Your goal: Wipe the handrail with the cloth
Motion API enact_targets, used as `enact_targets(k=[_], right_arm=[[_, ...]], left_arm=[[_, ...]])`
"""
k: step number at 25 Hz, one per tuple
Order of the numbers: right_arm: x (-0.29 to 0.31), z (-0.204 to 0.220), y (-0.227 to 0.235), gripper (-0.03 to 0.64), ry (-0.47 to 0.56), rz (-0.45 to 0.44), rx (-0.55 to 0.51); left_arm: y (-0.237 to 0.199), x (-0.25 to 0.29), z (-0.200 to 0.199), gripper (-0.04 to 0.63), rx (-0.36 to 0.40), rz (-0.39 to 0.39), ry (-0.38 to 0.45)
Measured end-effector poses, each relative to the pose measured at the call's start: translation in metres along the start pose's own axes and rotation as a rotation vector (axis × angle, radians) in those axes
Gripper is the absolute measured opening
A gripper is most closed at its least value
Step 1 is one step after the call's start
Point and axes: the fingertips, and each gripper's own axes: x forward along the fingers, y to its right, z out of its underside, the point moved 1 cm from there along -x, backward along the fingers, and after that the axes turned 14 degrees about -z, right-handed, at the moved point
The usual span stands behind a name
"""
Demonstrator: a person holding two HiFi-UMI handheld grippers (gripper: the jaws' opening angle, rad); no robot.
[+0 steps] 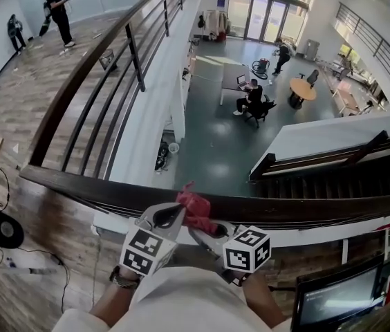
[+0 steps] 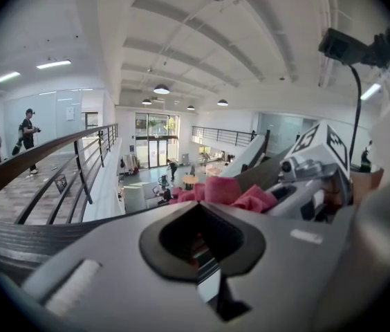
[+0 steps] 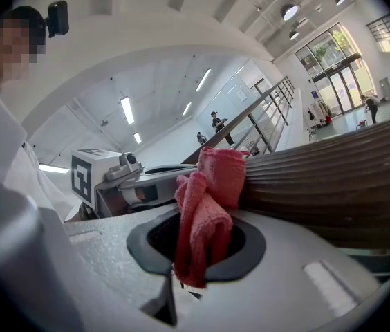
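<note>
Setting: an upper gallery with a wood-plank floor [image 1: 15,109], looking down into an open hall with a grey floor and glass doors [image 1: 264,16] at the far end.
Handrail: the dark wooden handrail [image 1: 305,209] crosses the head view from left to right just ahead of the person, and a second stretch runs off along the gallery at the upper left over black metal bars.
Cloth: the red cloth [image 1: 196,209] is bunched on top of the handrail, between the tips of the two grippers and touching the wood.
Right gripper: the right gripper [image 3: 202,241] has its jaws closed on a hanging fold of the cloth. The rest of the fabric rises from the jaws and presses against the side of the rail.
Left gripper: the left gripper [image 2: 205,216] has its jaws brought together with nothing clearly pinched between them. Its tip lies at the rail just beside the cloth, which shows as a pink lump right behind the jaw edge.
Arms: both forearms, in white sleeves, reach forward from the bottom of the head view.
Below: a seated person [image 1: 252,99] is at a desk and a round table [image 1: 303,90] stands nearby.
Gallery: two people [image 1: 59,12] stand far off on the planks.
Lower right: a dark monitor [image 1: 337,299] is close to the person.
</note>
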Motion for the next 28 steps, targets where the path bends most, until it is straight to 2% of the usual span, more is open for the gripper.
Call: enact_targets(k=[8, 16, 19, 28], right_arm=[[0.02, 0.004, -0.004, 0.061, -0.049, -0.003, -0.005], [0.022, 0.004, -0.002, 0.061, -0.037, 0.02, -0.022], [0.025, 0.001, -0.007, 0.061, -0.037, 0.009, -0.043], [0.049, -0.008, -0.017, 0.061, -0.062, -0.034, -0.066]], left_arm=[[-0.015, -0.011, 0.006, 0.005, -0.038, -0.025, 0.003], [-0.015, -0.01, 0.006, 0.005, -0.018, -0.036, 0.023], [-0.021, -0.014, 0.005, 0.005, -0.006, -0.069, 0.037], [-0.05, -0.026, 0.01, 0.005, -0.041, -0.157, 0.034]])
